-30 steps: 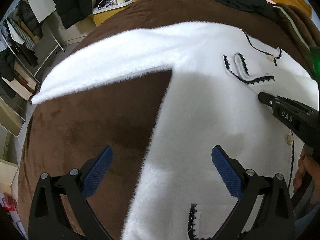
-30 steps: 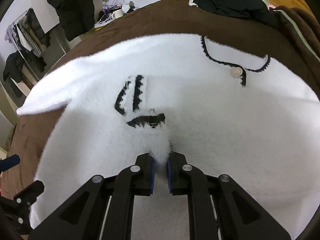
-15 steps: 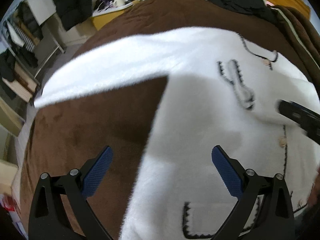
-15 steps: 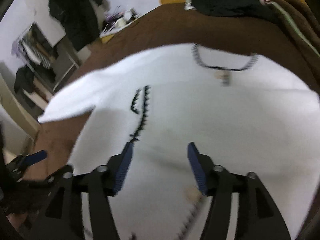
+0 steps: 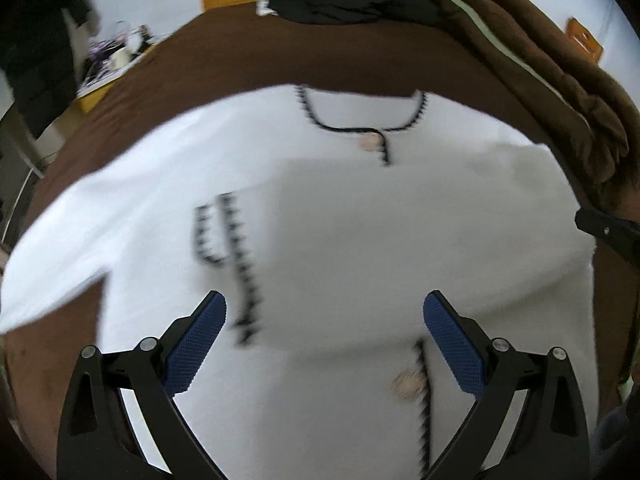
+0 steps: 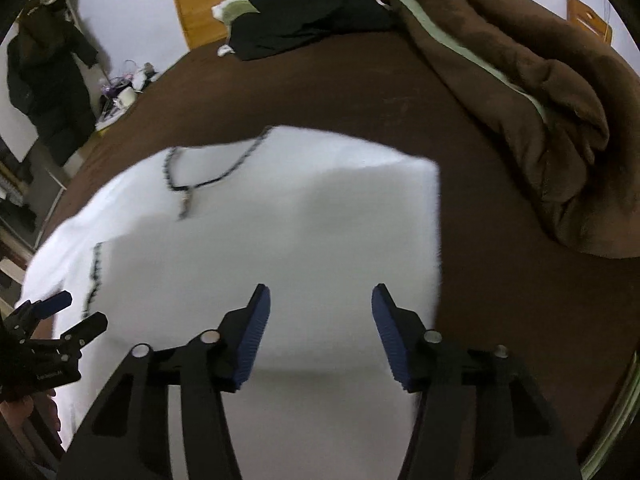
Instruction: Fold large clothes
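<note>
A white fluffy cardigan (image 5: 340,232) with black trim and buttons lies flat on the brown bed cover (image 5: 280,60). Its right side is folded over the body, with a straight edge on the right (image 6: 434,240). Its left sleeve (image 5: 60,248) stretches out to the left. My left gripper (image 5: 324,320) is open and empty above the cardigan's front. My right gripper (image 6: 320,308) is open and empty above the folded right part. The left gripper also shows at the left edge of the right wrist view (image 6: 60,320).
A crumpled brown blanket (image 6: 520,92) lies along the right of the bed. Black clothes and a pillow (image 6: 304,16) sit at the head by the wooden headboard. A dark coat (image 6: 44,80) hangs at the left near a cluttered side table (image 6: 124,92).
My right gripper let go of the cardigan, opened and moved right. My left gripper swung right, from the left sleeve area to over the cardigan's front.
</note>
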`<state>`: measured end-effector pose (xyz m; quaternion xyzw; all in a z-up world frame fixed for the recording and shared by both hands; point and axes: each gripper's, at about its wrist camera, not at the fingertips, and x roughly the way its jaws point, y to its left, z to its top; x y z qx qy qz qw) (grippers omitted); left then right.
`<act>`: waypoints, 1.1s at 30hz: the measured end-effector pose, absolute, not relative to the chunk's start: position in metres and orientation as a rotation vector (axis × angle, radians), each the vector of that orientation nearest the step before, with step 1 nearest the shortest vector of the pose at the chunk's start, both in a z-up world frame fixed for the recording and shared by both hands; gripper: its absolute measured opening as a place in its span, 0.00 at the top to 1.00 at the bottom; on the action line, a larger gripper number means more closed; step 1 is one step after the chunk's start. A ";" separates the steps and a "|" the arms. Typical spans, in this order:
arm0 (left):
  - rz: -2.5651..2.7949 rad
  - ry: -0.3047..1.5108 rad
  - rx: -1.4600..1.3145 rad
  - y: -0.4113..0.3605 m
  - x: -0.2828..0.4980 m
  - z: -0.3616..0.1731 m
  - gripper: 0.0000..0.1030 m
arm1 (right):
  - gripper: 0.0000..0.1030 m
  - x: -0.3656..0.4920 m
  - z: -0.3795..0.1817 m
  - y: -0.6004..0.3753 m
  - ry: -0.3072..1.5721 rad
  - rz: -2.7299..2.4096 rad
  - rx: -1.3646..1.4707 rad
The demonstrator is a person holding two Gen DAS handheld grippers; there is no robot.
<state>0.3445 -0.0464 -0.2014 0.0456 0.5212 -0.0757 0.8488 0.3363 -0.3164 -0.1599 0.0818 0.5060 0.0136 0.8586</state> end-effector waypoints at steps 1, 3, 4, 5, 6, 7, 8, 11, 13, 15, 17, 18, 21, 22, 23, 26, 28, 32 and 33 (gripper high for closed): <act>-0.165 1.101 0.106 -0.053 0.348 -0.208 0.06 | 0.49 0.338 -0.165 -0.318 1.065 0.025 0.171; -0.169 1.113 0.120 -0.060 0.354 -0.222 0.06 | 0.49 0.341 -0.180 -0.318 1.077 0.028 0.169; -0.167 1.125 0.125 -0.062 0.356 -0.228 0.06 | 0.49 0.342 -0.187 -0.317 1.088 0.027 0.160; -0.163 1.139 0.127 -0.063 0.357 -0.235 0.06 | 0.48 0.342 -0.192 -0.315 1.097 0.027 0.151; -0.165 1.145 0.117 -0.060 0.358 -0.242 0.05 | 0.48 0.342 -0.200 -0.313 1.106 0.029 0.141; -0.170 1.141 0.102 -0.058 0.358 -0.245 0.05 | 0.48 0.340 -0.204 -0.312 1.108 0.029 0.131; -0.174 1.134 0.092 -0.056 0.357 -0.246 0.05 | 0.48 0.340 -0.208 -0.310 1.106 0.028 0.119; -0.176 1.112 0.095 -0.056 0.354 -0.247 0.05 | 0.48 0.338 -0.216 -0.307 1.098 0.026 0.098; -0.175 1.095 0.090 -0.056 0.352 -0.249 0.05 | 0.48 0.340 -0.219 -0.308 1.094 0.027 0.109; -0.173 1.081 0.083 -0.055 0.351 -0.250 0.05 | 0.48 0.338 -0.220 -0.311 1.089 0.027 0.123; -0.169 1.077 0.080 -0.055 0.348 -0.250 0.05 | 0.48 0.339 -0.220 -0.309 1.086 0.027 0.113; -0.168 1.078 0.079 -0.054 0.348 -0.250 0.05 | 0.48 0.339 -0.220 -0.308 1.086 0.026 0.110; -0.171 1.094 0.061 -0.053 0.351 -0.247 0.06 | 0.47 0.343 -0.218 -0.306 1.093 0.023 0.112; -0.170 1.104 0.052 -0.051 0.351 -0.243 0.06 | 0.45 0.343 -0.214 -0.306 1.082 0.024 0.123; -0.165 1.110 0.042 -0.049 0.352 -0.239 0.06 | 0.45 0.341 -0.208 -0.306 1.067 0.036 0.142; -0.138 1.106 0.012 -0.038 0.347 -0.222 0.06 | 0.38 0.337 -0.194 -0.296 1.063 0.095 0.133; -0.093 1.104 0.005 -0.023 0.340 -0.207 0.06 | 0.34 0.336 -0.185 -0.281 1.075 0.142 0.092; 0.004 1.098 -0.061 0.021 0.326 -0.184 0.06 | 0.27 0.329 -0.171 -0.250 1.082 0.232 0.016; 0.045 1.100 -0.078 0.038 0.322 -0.179 0.06 | 0.25 0.326 -0.167 -0.241 1.083 0.255 -0.007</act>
